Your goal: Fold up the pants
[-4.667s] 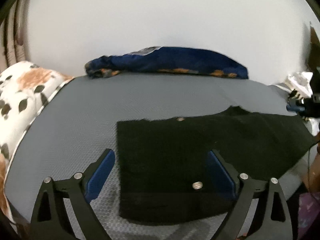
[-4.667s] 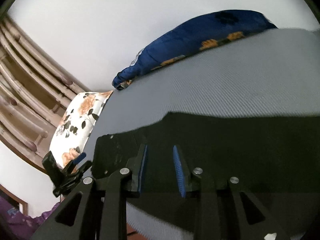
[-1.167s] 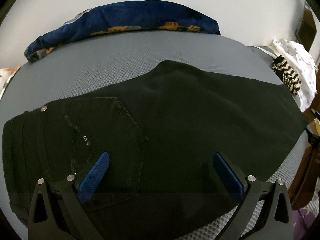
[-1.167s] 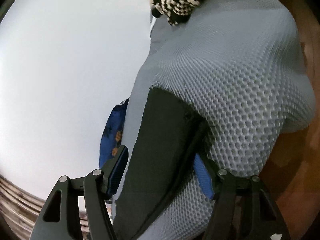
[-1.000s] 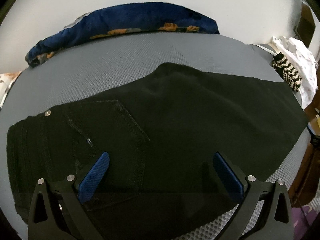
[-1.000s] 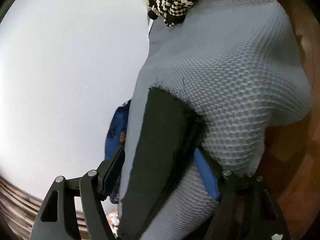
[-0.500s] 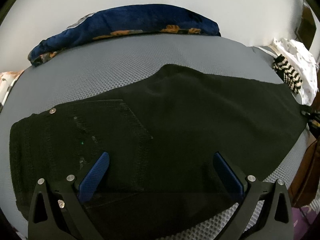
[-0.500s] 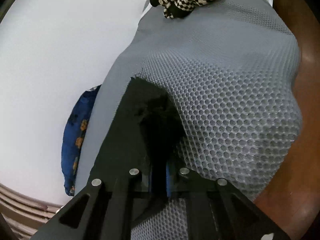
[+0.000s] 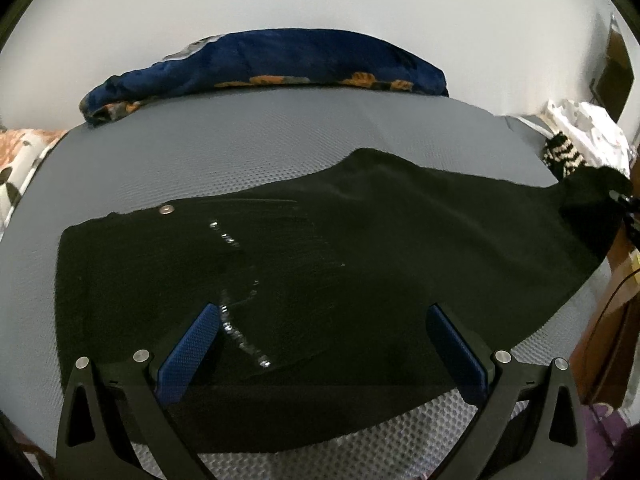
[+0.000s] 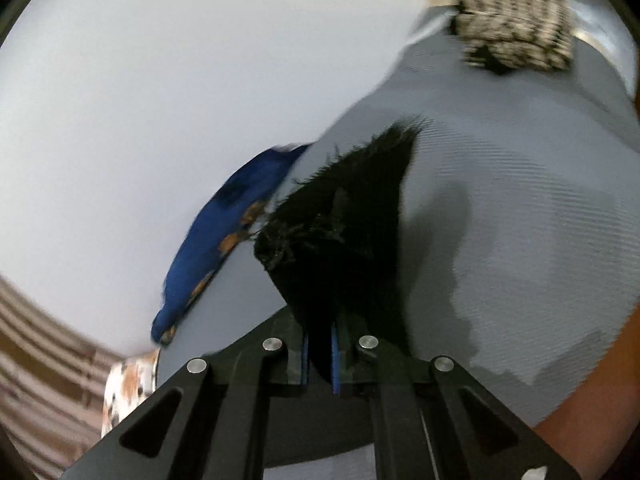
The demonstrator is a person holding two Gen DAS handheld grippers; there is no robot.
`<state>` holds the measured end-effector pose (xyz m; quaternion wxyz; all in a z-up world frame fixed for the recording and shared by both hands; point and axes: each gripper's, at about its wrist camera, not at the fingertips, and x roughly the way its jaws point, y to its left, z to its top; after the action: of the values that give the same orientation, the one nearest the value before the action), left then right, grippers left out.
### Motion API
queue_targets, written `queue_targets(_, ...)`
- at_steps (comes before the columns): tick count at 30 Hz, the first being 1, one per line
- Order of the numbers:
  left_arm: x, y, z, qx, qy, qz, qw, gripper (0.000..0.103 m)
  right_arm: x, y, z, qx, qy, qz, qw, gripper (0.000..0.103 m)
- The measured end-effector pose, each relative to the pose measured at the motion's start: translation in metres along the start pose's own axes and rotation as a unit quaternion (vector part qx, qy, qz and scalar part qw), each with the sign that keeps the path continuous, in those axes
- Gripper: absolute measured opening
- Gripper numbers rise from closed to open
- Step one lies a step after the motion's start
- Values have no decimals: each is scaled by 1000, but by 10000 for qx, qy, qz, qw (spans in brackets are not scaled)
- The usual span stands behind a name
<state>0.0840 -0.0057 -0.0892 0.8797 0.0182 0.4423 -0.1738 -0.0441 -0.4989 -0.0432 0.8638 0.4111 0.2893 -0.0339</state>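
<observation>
Black pants (image 9: 360, 264) lie flat across a grey mesh mattress (image 9: 256, 148), waistband at the left, leg ends at the right. My left gripper (image 9: 320, 344) is open, its blue pads hovering over the seat of the pants near the front edge. My right gripper (image 10: 320, 354) is shut on the leg end of the pants (image 10: 352, 216) and holds that end lifted off the mattress (image 10: 520, 208). The lifted end shows at the far right in the left wrist view (image 9: 592, 196).
A dark blue floral blanket (image 9: 272, 64) lies along the wall at the back of the mattress. A black-and-white striped cloth (image 9: 562, 156) and white fabric sit at the right end. A floral pillow (image 9: 20, 160) is at the left. A wooden bed frame (image 9: 612, 320) borders the right edge.
My right gripper closed on the leg end of the pants and lifted it up off the mattress. My left gripper stayed open and drew back slightly over the pants.
</observation>
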Motion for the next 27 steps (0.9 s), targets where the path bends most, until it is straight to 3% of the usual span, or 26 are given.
queue_targets(5,-11,10,-5,-146,-51,-46,9999,103,30,72,-39,-550,481,499,9961,8)
queue_targets(10,-20,19,-13,-209,-79,-59,9997,103,74,127,-99,-1018,1185,792,9845,8)
queue_targets(17,-19,40,-25,-511,-41,-178,9985,103,141,156,-178,-1728,2182,322,9600,8)
queue_targets(27,-19,56,-33,-743,-51,-326,9967,103,139,174,-190,-2008,2039,146,9581,8)
